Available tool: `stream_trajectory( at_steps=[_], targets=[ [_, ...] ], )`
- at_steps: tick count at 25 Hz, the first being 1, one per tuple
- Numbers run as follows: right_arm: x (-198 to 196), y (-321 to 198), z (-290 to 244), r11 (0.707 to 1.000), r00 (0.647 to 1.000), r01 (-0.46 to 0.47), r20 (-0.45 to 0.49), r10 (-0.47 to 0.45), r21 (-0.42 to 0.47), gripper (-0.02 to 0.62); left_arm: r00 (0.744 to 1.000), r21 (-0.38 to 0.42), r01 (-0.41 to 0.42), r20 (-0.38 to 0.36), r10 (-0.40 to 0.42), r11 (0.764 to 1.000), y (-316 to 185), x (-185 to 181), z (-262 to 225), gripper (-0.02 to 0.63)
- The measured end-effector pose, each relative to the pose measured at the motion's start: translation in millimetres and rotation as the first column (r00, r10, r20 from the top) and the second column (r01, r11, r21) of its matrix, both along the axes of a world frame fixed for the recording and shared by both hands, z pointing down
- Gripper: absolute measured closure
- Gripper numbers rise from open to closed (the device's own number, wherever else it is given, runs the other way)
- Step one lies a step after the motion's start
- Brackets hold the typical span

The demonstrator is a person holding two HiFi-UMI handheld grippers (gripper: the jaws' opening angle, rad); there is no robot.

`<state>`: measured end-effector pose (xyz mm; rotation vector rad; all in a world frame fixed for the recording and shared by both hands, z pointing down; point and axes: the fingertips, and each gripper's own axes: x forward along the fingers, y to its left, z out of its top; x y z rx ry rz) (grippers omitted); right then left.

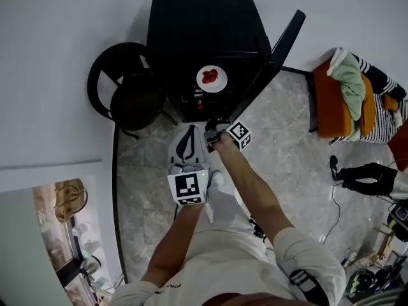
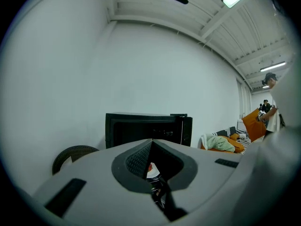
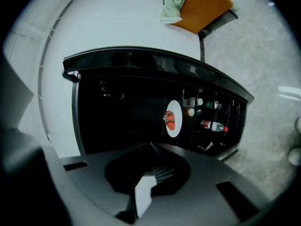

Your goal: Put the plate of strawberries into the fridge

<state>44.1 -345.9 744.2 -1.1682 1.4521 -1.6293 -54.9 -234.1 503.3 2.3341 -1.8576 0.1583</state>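
A white plate [image 1: 211,78] with red strawberries [image 1: 210,76] rests on a shelf inside the open black fridge [image 1: 191,24]. The right gripper view shows the plate [image 3: 173,118] in the dark interior, apart from the jaws. My right gripper [image 1: 213,127] is in front of the fridge opening, below the plate, and its jaws [image 3: 151,147] are shut with nothing between them. My left gripper [image 1: 189,132] hangs beside it, a little nearer to me, jaws [image 2: 151,142] shut and empty. A sliver of the plate [image 2: 150,171] shows through the gap behind the left jaws.
The fridge door [image 1: 274,56] stands open to the right, with bottles [image 3: 211,125] in its racks. A black round chair [image 1: 124,88] stands left of the fridge. An orange seat with clothes [image 1: 344,97] is at the right, and another person's gloved hand [image 1: 366,177] is near cables.
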Motion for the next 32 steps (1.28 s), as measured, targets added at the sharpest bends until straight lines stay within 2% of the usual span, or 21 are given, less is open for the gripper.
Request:
stream_trajectory(
  at_steps=[11, 19, 25, 32],
  targets=[
    [-4.7, 16.1, -51.8, 0.999, 0.997, -0.033, 0.076, 0.031, 0.019, 0.583, 0.999, -0.004, -0.035, 0.024, 0.035, 0.999, 15.7, 8.0, -29.4, 0.603],
    [-4.5, 17.5, -86.0, 1.0, 0.996, -0.03, 0.086, 0.03, 0.008, 0.584, 0.998, -0.003, -0.061, 0.002, 0.061, 0.998, 23.2, 11.4, -49.7, 0.603],
    [-1.6, 11.6, -119.5, 0.999, 0.995, -0.04, 0.096, 0.037, 0.035, 0.584, 0.997, 0.024, -0.072, 0.001, 0.072, 0.997, 23.9, 8.3, -68.9, 0.603],
    [-9.2, 20.6, -141.2, 0.999, 0.991, -0.046, 0.125, 0.043, 0.021, 0.583, 0.997, 0.051, -0.083, 0.009, 0.083, 0.995, 23.1, 6.5, -87.9, 0.603]
  ],
)
